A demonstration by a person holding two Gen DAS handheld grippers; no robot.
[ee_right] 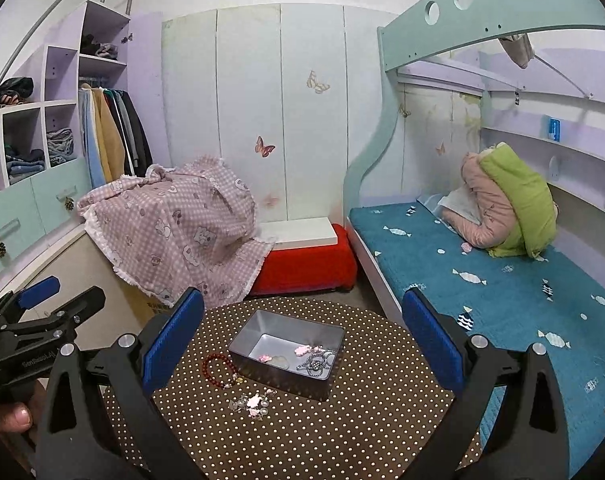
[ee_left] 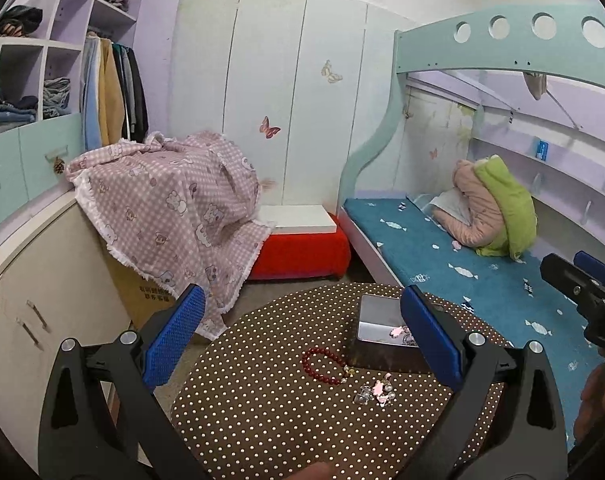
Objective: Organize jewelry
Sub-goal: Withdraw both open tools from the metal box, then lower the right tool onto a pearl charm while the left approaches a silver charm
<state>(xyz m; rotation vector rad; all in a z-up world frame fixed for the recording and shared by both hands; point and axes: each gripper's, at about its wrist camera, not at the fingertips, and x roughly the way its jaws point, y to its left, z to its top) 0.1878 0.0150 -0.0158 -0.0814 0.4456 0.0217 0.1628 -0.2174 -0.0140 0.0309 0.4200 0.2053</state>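
A grey metal tin (ee_right: 326, 338) stands open on a round table with a brown polka-dot cloth (ee_right: 342, 440). Inside lie pink charms (ee_right: 304, 349) and a silver chain (ee_right: 316, 362). A red bead bracelet (ee_right: 219, 370) lies on the cloth left of the tin; it also shows in the left wrist view (ee_left: 322, 366). A pink and pearl charm piece (ee_right: 254, 402) lies in front of the tin, also in the left wrist view (ee_left: 376, 390). My left gripper (ee_left: 302, 340) is open and empty above the table. My right gripper (ee_right: 302, 340) is open and empty, above the tin.
A bunk bed with a blue cover (ee_right: 502, 300) is to the right. A red bench (ee_right: 306, 264) and a pink checked blanket over a box (ee_right: 182, 228) stand behind the table. Cabinets and a wardrobe (ee_right: 42, 200) are at the left.
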